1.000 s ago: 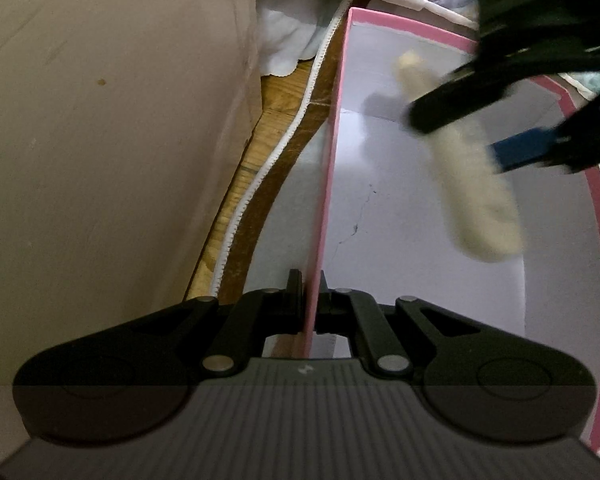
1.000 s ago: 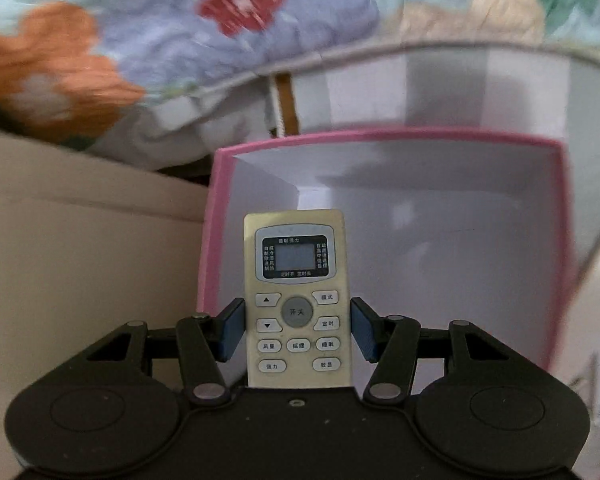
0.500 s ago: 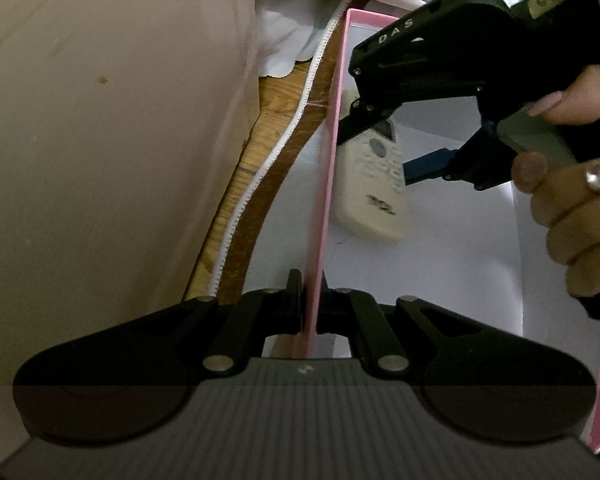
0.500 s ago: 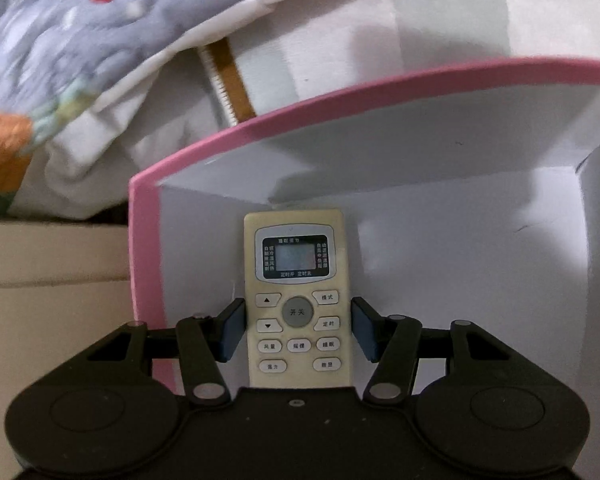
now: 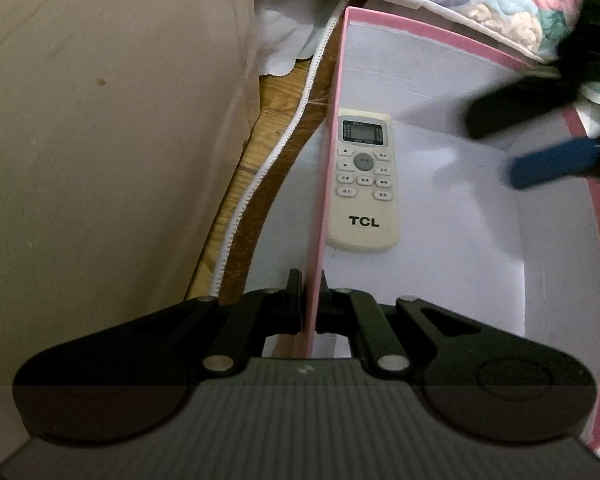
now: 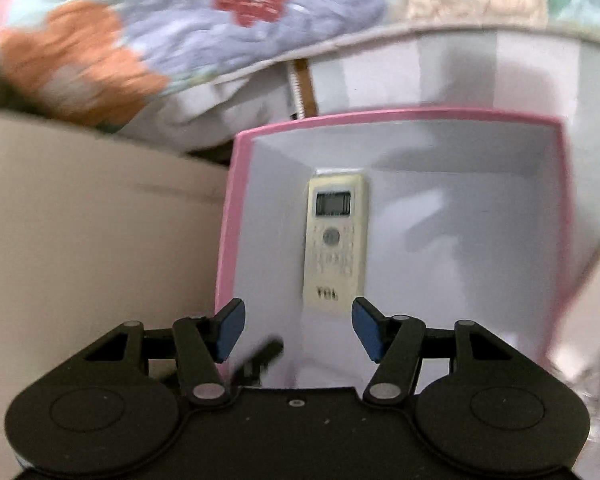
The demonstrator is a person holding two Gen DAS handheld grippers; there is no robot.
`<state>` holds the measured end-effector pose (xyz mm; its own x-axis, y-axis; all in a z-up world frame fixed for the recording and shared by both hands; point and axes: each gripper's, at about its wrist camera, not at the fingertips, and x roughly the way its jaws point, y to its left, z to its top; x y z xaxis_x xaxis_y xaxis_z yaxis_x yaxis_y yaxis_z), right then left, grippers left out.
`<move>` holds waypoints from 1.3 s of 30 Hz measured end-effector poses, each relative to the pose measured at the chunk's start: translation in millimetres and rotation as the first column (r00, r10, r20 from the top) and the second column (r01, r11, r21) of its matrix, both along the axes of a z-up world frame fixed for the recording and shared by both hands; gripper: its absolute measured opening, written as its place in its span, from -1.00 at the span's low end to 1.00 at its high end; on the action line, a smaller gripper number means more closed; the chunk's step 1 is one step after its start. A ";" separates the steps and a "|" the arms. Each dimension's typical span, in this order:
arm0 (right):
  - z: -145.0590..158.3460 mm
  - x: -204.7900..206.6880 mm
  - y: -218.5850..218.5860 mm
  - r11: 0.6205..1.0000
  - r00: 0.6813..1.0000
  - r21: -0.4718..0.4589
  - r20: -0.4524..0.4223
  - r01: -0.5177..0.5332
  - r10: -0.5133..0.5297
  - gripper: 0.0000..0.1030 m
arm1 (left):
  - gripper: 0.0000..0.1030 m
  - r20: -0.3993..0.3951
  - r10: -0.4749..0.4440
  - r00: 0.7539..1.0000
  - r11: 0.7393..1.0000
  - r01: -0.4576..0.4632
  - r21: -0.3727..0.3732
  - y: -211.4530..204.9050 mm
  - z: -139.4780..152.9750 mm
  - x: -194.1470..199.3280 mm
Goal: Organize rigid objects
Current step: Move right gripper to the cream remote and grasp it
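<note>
A cream TCL remote control (image 5: pixel 363 180) lies face up on the white floor of a pink-rimmed box (image 5: pixel 440 68), close to its left wall. My left gripper (image 5: pixel 310 300) is shut on that left wall (image 5: pixel 327 184), pinching the pink edge. My right gripper (image 6: pixel 298 330) is open and empty, raised above the box with the remote (image 6: pixel 335 240) lying ahead of its blue pads (image 6: pixel 230 328). In the left wrist view the right gripper (image 5: pixel 548 148) shows blurred at the upper right over the box (image 6: pixel 556 208).
A beige cushion surface (image 5: pixel 100 140) lies left of the box. A floral quilt (image 6: pixel 180 32) and white bedding (image 5: pixel 284 36) lie beyond it. A strip of wooden floor (image 5: pixel 260 152) shows between cushion and box.
My right gripper opened and let go of the remote, which now lies in the box. The right gripper then drew back and up. My left gripper stayed clamped on the box wall.
</note>
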<state>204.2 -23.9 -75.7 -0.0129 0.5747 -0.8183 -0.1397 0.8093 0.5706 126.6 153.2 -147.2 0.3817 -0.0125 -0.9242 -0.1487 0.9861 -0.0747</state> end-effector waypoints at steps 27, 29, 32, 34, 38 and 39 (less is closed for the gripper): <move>-79.4 14.3 -183.2 0.935 0.956 -0.210 0.133 0.286 -0.263 0.14 | -0.92 -0.004 0.005 1.000 0.999 -0.005 0.038 -10.9 0.0 0.9; -88.7 18.1 -176.4 0.932 0.959 -0.234 0.127 0.277 -0.254 0.14 | -0.92 -0.003 0.004 1.000 0.999 -0.004 0.039 -11.5 0.1 0.4; -97.4 24.0 -170.4 0.924 0.956 -0.250 0.121 0.290 -0.267 0.16 | -0.92 -0.003 0.004 1.000 0.999 -0.004 0.042 -12.3 0.0 0.3; -102.6 28.5 -166.1 0.915 0.955 -0.276 0.120 0.295 -0.272 0.22 | -0.92 -0.003 0.003 1.000 0.999 -0.003 0.043 -12.0 0.0 0.0; -107.3 28.4 -157.4 0.912 0.956 -0.296 0.165 0.283 -0.243 0.29 | -0.92 -0.003 0.004 1.000 0.999 -0.004 0.044 -12.3 0.1 0.5; -106.9 26.9 -154.8 0.912 0.957 -0.305 0.179 0.275 -0.229 0.28 | -0.92 -0.004 0.004 1.000 0.999 -0.003 0.044 -12.2 0.1 0.5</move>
